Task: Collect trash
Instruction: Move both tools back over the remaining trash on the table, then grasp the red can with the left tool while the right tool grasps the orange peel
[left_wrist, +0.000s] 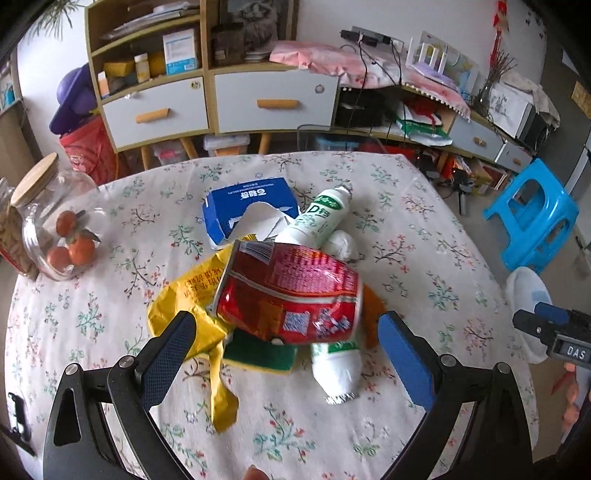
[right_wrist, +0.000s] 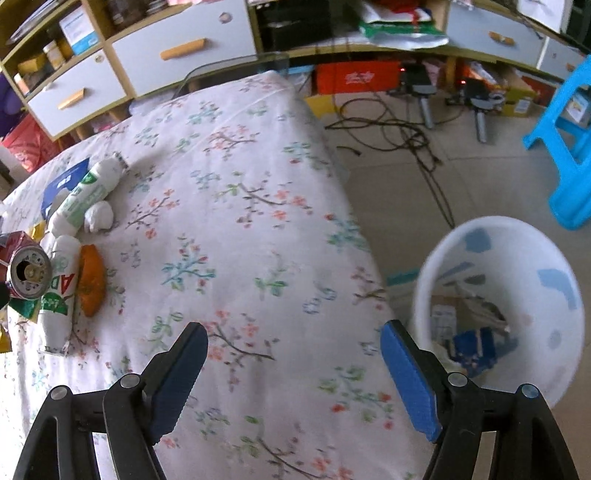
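A crushed red can (left_wrist: 291, 291) lies on top of a trash pile on the floral tablecloth (left_wrist: 424, 258). My left gripper (left_wrist: 288, 321) is open, its fingertips on either side of the can with a gap at each pad. In the pile are a yellow wrapper (left_wrist: 184, 295), a torn blue carton (left_wrist: 251, 203), two white-and-green bottles (left_wrist: 317, 218), a tissue ball (left_wrist: 341, 243) and orange peel (left_wrist: 373, 317). My right gripper (right_wrist: 295, 332) is open and empty over the table's right edge, beside a white trash bin (right_wrist: 535, 258) on the floor that holds some trash.
A glass jar with oranges (left_wrist: 62, 229) stands at the table's left edge. On the floor are a blue stool (left_wrist: 532, 214) and loose cables (right_wrist: 399, 129). A cabinet with drawers (left_wrist: 273, 99) runs behind the table.
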